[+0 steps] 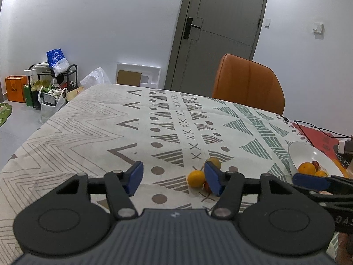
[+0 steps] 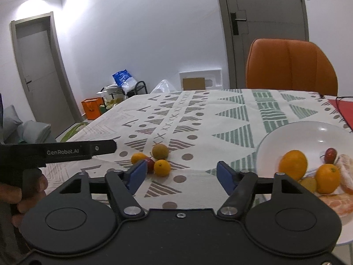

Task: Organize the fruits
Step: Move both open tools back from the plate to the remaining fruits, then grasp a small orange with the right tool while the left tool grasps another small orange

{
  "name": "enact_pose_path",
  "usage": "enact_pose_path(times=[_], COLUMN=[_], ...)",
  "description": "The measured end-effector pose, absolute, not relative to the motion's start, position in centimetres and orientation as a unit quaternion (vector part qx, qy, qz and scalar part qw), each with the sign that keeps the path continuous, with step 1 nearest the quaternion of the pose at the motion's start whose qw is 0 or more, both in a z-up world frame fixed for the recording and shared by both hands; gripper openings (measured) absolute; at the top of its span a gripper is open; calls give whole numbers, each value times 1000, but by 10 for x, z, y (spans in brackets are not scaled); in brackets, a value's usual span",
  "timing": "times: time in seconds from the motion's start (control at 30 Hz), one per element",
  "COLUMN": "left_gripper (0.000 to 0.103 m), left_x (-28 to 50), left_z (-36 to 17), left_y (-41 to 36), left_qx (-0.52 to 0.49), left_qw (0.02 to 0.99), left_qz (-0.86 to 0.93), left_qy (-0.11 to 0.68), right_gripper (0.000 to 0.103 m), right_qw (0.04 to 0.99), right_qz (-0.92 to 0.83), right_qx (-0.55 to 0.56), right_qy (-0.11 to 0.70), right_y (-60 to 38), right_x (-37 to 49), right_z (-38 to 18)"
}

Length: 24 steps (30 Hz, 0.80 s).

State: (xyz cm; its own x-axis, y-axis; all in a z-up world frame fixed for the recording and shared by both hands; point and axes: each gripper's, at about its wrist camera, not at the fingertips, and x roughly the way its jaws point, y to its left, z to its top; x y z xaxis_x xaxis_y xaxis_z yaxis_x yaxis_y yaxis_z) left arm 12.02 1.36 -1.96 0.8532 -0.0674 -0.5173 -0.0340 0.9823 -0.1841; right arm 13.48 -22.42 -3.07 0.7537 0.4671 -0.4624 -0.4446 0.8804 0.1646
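Observation:
A small pile of fruit lies on the patterned tablecloth: a yellow-green fruit (image 2: 160,151), two small oranges (image 2: 162,167) (image 2: 138,158) and a red fruit (image 2: 150,163). In the left wrist view the pile (image 1: 196,178) sits just beyond the right fingertip. A white bowl (image 2: 313,132) at the right holds oranges (image 2: 293,164), a red fruit (image 2: 330,154) and peeled segments. My left gripper (image 1: 174,180) is open and empty, near the pile. My right gripper (image 2: 183,176) is open and empty, between the pile and the bowl.
An orange chair (image 2: 291,66) stands at the table's far side. A red sheet (image 1: 317,137) with black cables and a plug lies at the far right. Bags and a rack (image 1: 53,81) stand on the floor to the left.

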Motion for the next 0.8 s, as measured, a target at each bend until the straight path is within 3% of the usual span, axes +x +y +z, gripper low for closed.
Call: enact_pose_path(times=[0.17,0.8], left_gripper=[51,51], left_x=[123,134], left_z=[-23,-31], left_y=[10,10], left_qx=[-88,-83], left_qw=[957,955], left_qz=[-21,-23], left_qy=[276,284], right_gripper=[57,40], right_qw=[930,911], right_qz=[255,278], right_qx=[21,24], right_qy=[264,302], right_y=[-215,-191], right_x=[143,172], right_z=[-35,-51])
